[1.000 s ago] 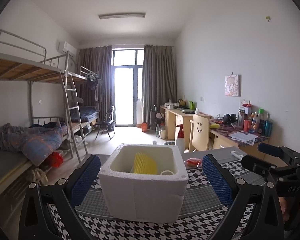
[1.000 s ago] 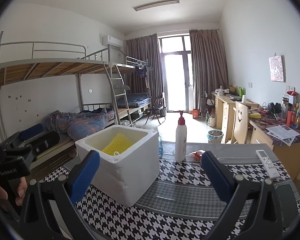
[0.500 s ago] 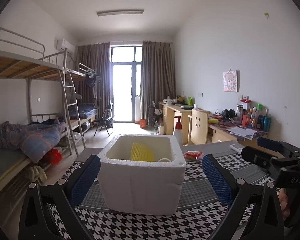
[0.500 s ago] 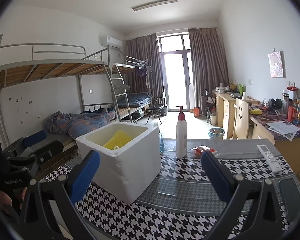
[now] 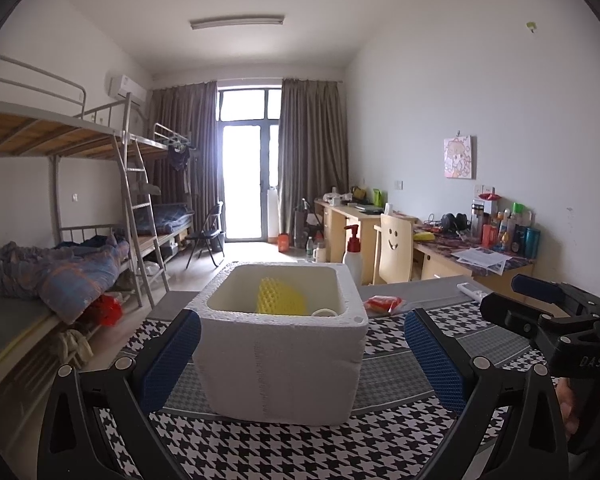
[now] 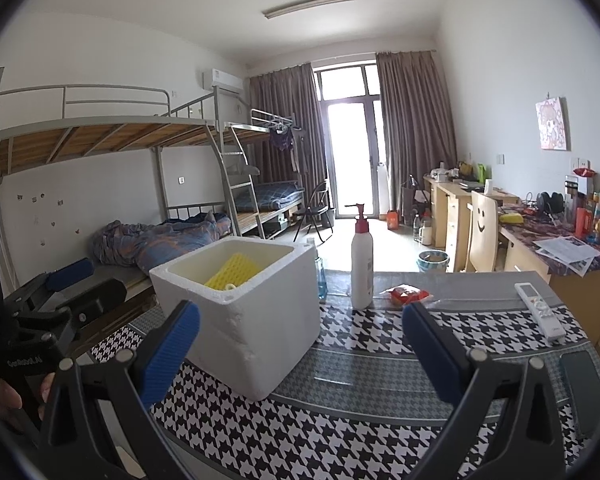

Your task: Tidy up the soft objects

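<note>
I am drawing both wide-open, empty tools, left tool (image 5: pixel 302 356) and right tool (image 6: pixel 300 350), back from the white foam box (image 5: pixel 284 356) at frame centre, yellow mesh foam sleeve (image 5: pixel 280 302) now inside.

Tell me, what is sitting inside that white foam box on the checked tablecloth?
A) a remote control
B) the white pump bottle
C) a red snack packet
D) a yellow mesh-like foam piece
D: a yellow mesh-like foam piece leans inside the white foam box, while the red packet, pump bottle and remote control all lie outside it on the tablecloth.
</note>
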Motion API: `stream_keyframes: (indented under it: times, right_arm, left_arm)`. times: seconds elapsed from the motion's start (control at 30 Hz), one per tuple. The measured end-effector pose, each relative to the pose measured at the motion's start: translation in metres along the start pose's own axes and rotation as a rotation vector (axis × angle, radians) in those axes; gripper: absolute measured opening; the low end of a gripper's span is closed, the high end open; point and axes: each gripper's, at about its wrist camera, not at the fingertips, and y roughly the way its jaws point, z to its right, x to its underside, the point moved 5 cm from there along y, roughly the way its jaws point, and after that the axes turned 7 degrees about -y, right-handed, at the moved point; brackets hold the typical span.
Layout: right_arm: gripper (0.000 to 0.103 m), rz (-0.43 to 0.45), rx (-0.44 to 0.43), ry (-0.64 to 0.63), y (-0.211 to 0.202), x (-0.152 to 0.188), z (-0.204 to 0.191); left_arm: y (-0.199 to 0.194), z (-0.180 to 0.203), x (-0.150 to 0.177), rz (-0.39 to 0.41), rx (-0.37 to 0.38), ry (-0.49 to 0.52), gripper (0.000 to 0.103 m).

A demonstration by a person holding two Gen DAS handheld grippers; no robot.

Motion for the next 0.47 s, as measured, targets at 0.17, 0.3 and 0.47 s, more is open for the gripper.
stream_keyframes:
  times: [0.17, 0.3, 0.47]
  right_arm:
    - [0.102, -0.007, -0.001, -0.001, 0.0005, 0.0015, -0.0009]
    - [0.102, -0.004, -0.003, 0.000, -0.0003, 0.0002, -0.0004]
    - [0.102, -0.009, -0.004, 0.001, 0.0018, 0.0001, -0.0001]
  left_arm:
    - [0.0002, 0.0000, 0.0011, -0.002, -0.002, 0.000, 0.102]
    - [0.0003, 0.0004, 0.0014, -0.004, 0.001, 0.008, 0.102]
    - [0.0015, -0.0005, 0.0034, -0.006, -0.004, 0.016, 0.102]
